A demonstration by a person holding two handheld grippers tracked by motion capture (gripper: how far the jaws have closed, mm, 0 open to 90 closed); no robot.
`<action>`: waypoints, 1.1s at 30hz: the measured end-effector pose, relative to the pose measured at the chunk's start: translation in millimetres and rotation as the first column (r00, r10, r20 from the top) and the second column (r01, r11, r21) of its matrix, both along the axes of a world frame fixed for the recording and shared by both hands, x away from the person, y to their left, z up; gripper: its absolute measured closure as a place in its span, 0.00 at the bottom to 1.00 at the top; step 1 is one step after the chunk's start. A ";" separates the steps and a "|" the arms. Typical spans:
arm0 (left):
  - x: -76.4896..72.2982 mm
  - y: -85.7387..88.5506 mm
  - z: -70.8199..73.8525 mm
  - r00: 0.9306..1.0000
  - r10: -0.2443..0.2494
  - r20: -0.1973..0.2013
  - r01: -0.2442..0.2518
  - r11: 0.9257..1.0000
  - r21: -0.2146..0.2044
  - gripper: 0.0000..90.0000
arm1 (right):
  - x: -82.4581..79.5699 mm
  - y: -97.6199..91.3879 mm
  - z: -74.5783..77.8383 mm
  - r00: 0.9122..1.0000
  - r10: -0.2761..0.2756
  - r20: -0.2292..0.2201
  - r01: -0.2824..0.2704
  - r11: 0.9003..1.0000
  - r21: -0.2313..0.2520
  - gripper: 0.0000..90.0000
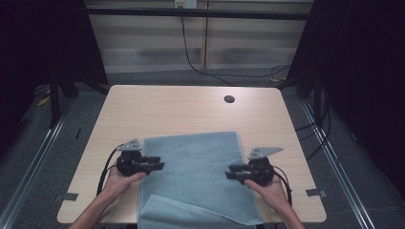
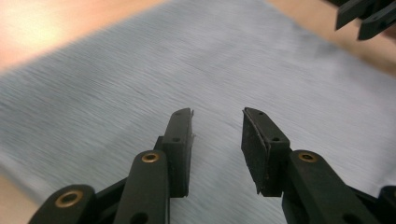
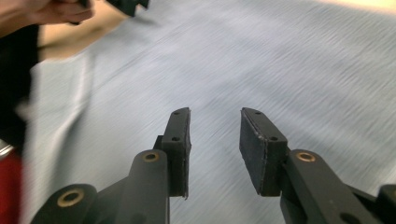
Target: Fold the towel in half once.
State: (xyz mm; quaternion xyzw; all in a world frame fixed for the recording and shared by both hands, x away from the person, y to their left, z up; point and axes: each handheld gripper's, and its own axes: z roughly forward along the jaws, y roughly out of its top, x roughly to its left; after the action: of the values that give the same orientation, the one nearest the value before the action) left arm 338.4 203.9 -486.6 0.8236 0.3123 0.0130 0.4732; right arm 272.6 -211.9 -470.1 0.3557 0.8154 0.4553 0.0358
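The blue towel (image 1: 196, 176) lies near the front edge of the tabletop (image 1: 162, 105), with 1 fold at its front. Both tongs, left (image 1: 155, 166) and right (image 1: 234, 174), are open and empty over its sides. More folding is probably left.

Left gripper (image 1: 160, 165) held in left hand (image 1: 119, 181) at lower left of high view, jaws pointing inward to the right; jaws parted, nothing between pads; right gripper (image 1: 229, 173) held in right hand (image 1: 270, 187) at lower right, jaws pointing inward to the left, parted, gap bare; grippers face each other, well apart; forearms enter from bottom edge.
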 end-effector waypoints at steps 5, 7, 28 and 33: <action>18.5 1.4 -10.8 0.998 0.059 -0.020 -0.058 0.997 0.043 0.69 | 42.2 19.6 -8.7 0.999 -0.035 -0.006 0.035 0.999 -0.035 0.67; 17.5 1.1 -16.7 0.999 0.046 -0.007 -0.045 0.994 0.099 0.70 | 50.6 26.4 -14.6 0.998 -0.055 -0.021 0.054 0.998 -0.043 0.67; -18.5 -8.1 -21.1 0.999 -0.046 -0.007 0.046 0.997 0.068 0.71 | -6.1 12.5 -28.7 0.996 -0.038 -0.081 0.029 0.994 -0.108 0.69; -22.8 -8.5 -20.7 0.998 -0.051 -0.022 0.052 0.997 0.060 0.71 | -16.6 10.6 -29.0 0.996 -0.042 -0.085 0.033 0.995 -0.097 0.69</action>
State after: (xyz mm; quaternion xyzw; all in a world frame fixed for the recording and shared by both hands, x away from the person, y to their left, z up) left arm 315.6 195.4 -507.3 0.8455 0.2951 0.0018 0.4449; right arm 256.1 -201.3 -499.1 0.3884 0.8302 0.3991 0.0259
